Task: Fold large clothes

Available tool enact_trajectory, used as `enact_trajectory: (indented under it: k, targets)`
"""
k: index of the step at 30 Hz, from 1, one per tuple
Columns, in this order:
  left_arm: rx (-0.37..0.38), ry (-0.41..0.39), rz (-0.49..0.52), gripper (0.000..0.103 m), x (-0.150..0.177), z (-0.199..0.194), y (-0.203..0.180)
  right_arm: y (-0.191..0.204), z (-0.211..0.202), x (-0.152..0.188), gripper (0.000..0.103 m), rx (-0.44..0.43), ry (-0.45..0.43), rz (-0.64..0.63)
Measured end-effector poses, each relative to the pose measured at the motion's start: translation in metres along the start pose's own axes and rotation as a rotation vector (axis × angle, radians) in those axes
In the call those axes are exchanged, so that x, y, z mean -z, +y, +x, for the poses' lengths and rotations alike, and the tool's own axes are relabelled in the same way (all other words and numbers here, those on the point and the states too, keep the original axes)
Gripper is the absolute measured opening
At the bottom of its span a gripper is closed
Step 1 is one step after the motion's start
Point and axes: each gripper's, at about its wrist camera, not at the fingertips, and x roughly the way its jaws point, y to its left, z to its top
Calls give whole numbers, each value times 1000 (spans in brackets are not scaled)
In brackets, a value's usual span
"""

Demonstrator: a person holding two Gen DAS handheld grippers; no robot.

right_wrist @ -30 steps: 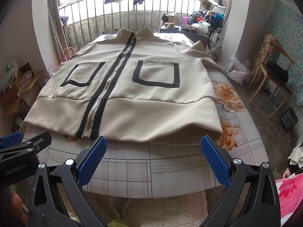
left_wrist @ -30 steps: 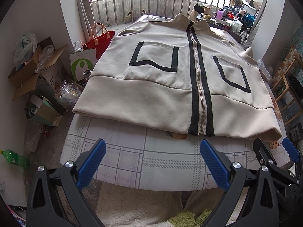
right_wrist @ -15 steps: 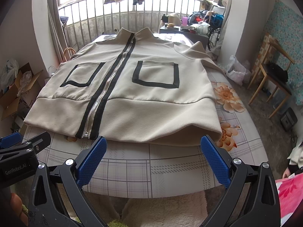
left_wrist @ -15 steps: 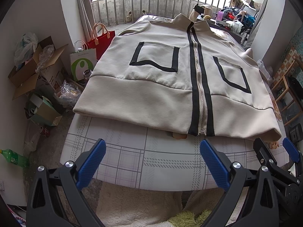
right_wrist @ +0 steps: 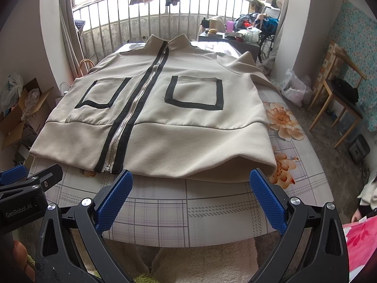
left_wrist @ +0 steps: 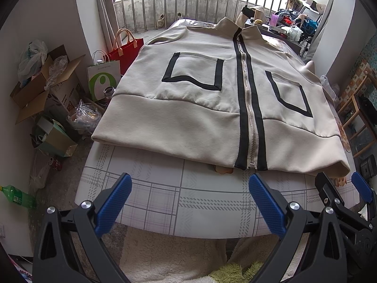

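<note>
Jacket: soft beige knit lying flat and front-up on the bed, zipped shut; a metal zipper runs between two black bands, and two patch pockets are outlined in black. A broad waistband forms the near hem.
Bed sheet: smooth plaid cloth with printed flowers along the right side.
Left gripper: blue ribbed pads spread wide and released, holding nothing, just short of the hem.
Right gripper: likewise spread apart and empty, its pads near the hem's right half.
Edges: the hem's left corner reaches the mattress side; a strip of bare sheet lies between hem and grippers.
Left floor: open cardboard box, red tote bag, white paper bag, green bottle.
Right side: wooden chair well apart from the bed.
Far end: metal railing and a cluttered side table.
</note>
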Motion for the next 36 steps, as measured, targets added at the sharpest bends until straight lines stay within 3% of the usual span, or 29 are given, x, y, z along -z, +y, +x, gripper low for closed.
enact_trajectory:
  k: [19,29,36]
  targets:
    - [3,1,7,98,-8,-4,0,0,-2,-7,95,6,-6,1]
    - [-28,20,37,98,-21,34,9,-6,15,-23,95,28,-15,-39]
    - [-38,-12,82,98,-46,64,10,-34,40,-45,95,33,-23,-41]
